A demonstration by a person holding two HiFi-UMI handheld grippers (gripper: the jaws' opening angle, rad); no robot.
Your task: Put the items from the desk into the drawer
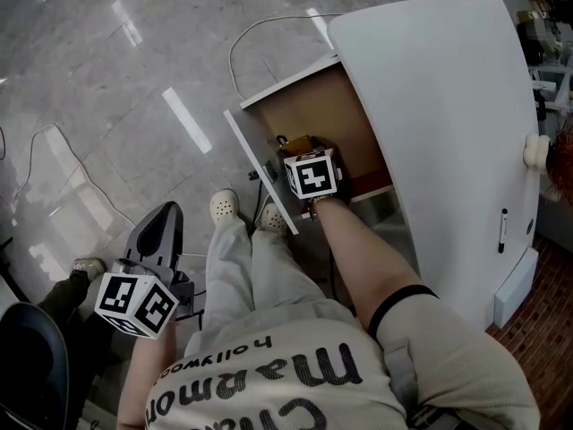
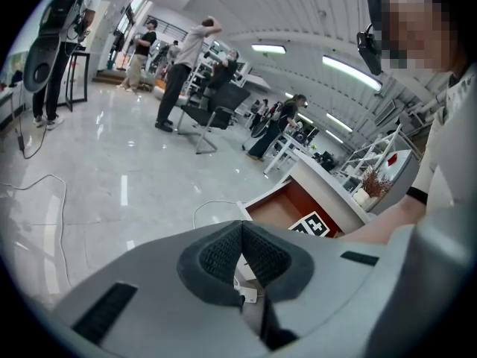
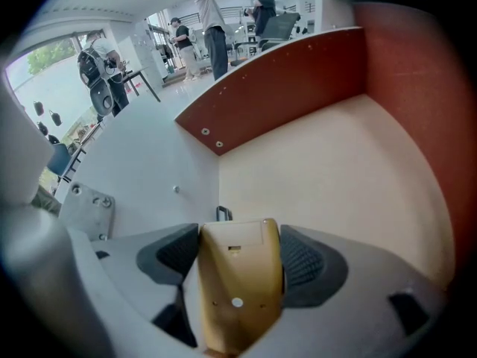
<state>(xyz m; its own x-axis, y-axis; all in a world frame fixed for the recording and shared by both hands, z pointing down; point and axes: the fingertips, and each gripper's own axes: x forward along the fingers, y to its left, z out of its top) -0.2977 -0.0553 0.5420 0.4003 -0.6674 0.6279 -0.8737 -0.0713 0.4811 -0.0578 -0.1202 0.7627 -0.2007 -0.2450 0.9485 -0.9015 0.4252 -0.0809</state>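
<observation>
Yellow plastic item [image 3: 240,286], smooth-shelled with a small hatch and a round hole in its face, sits clamped in the right gripper [image 3: 240,250], whose dark ribbed pads [image 3: 179,253] press against its two long sides. Beyond the jaws lies the pale floor of the open drawer [image 3: 335,185], with a reddish-brown wall on the far side and at the right and the white inner face of the drawer front at the left; the item hangs inside this space, and whether it touches the bottom cannot be told. In the head view the right forearm reaches down into the drawer, which juts from under the white desk [image 1: 448,106]. A black pen [image 1: 503,227] lies on the desk near its right edge. The left gripper [image 2: 240,226] has its jaws closed tip to tip with nothing between them; it is held low at the person's left side, well apart from the drawer, above a glossy grey floor [image 1: 107,79]. A thin cable [image 1: 235,54] loops on that floor behind the drawer, and two white shoes [image 1: 224,206] stand just below the drawer front.
</observation>
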